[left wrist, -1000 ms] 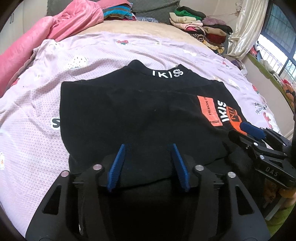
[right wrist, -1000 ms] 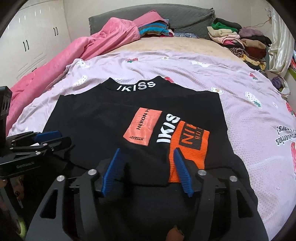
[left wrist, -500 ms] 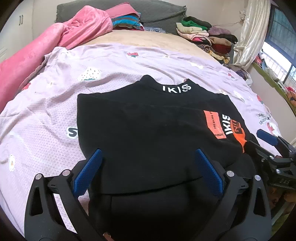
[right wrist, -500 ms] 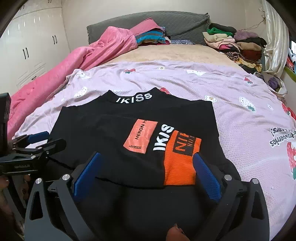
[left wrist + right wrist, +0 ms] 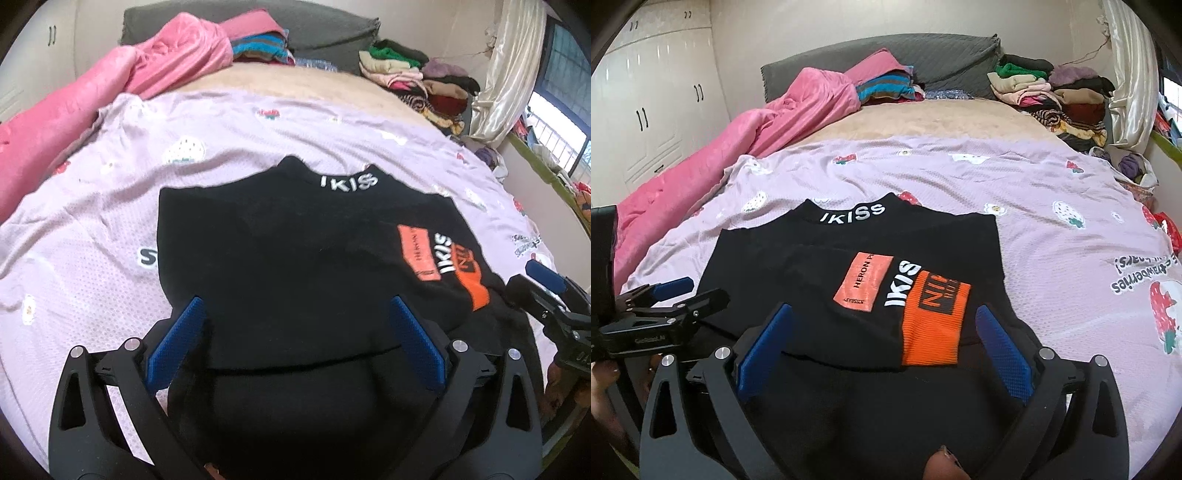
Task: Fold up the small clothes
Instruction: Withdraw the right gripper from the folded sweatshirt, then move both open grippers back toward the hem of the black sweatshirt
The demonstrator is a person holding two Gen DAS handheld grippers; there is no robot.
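Note:
A black garment [image 5: 280, 266] with white IKISS lettering on the collar and orange patches lies flat on the lilac bedsheet [image 5: 92, 229], its sides folded in. It also shows in the right wrist view [image 5: 849, 266]. My left gripper [image 5: 293, 341] is open and empty over the garment's near left part. My right gripper [image 5: 882, 349] is open and empty over the near right part, just below the orange patch [image 5: 932, 321]. Each gripper shows at the edge of the other's view.
A pink blanket [image 5: 746, 136] runs along the bed's left side. Stacks of folded clothes [image 5: 1052, 92] sit at the far right by the headboard. A white wardrobe [image 5: 639, 110] stands at left. A curtain and window are at right.
Both grippers have opened wide, having been narrower a second ago, and both have drawn back a little from the garment. The garment lies still.

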